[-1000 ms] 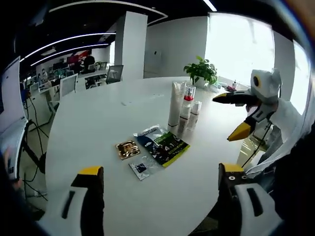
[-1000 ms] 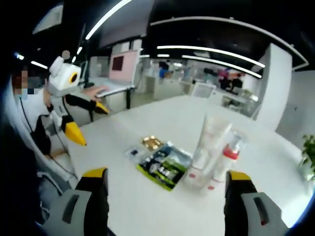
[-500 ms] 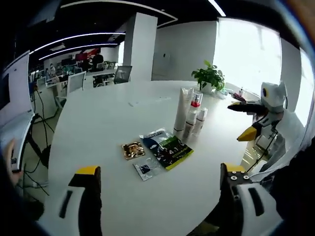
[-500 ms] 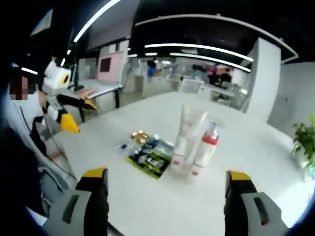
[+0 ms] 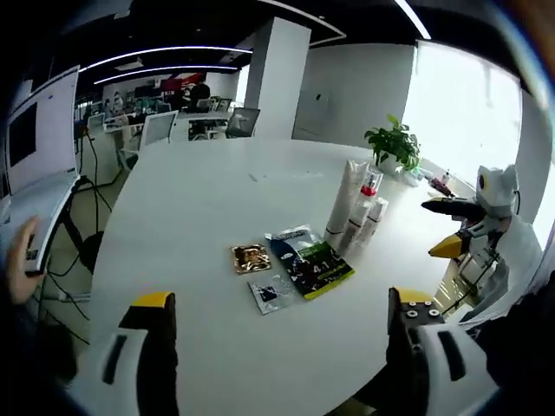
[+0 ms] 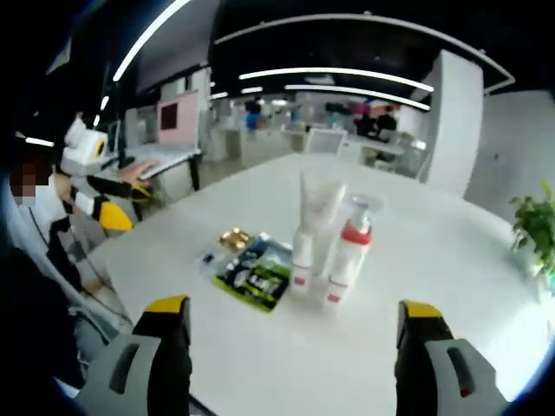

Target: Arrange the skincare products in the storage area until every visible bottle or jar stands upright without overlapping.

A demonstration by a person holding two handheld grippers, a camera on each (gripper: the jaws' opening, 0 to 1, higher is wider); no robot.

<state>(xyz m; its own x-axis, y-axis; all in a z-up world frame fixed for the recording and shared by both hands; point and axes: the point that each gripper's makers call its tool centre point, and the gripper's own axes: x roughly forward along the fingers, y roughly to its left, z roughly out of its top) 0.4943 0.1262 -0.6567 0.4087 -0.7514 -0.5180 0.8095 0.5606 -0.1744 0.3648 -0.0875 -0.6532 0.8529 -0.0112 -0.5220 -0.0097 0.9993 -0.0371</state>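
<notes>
Bright window glare, ceiling light strips, soft fisheye blur

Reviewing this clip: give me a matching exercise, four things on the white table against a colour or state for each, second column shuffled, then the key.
Things:
1. tall tube
2. pump bottle
3. large sachet
4. small packet

Descriptions:
A. gold, lying flat
B. white, standing, red collar under a clear cap
C. dark with green print, lying flat
D. plain white, tallest of the standing group

Pairs: 1-D, 2-B, 3-C, 4-A
</notes>
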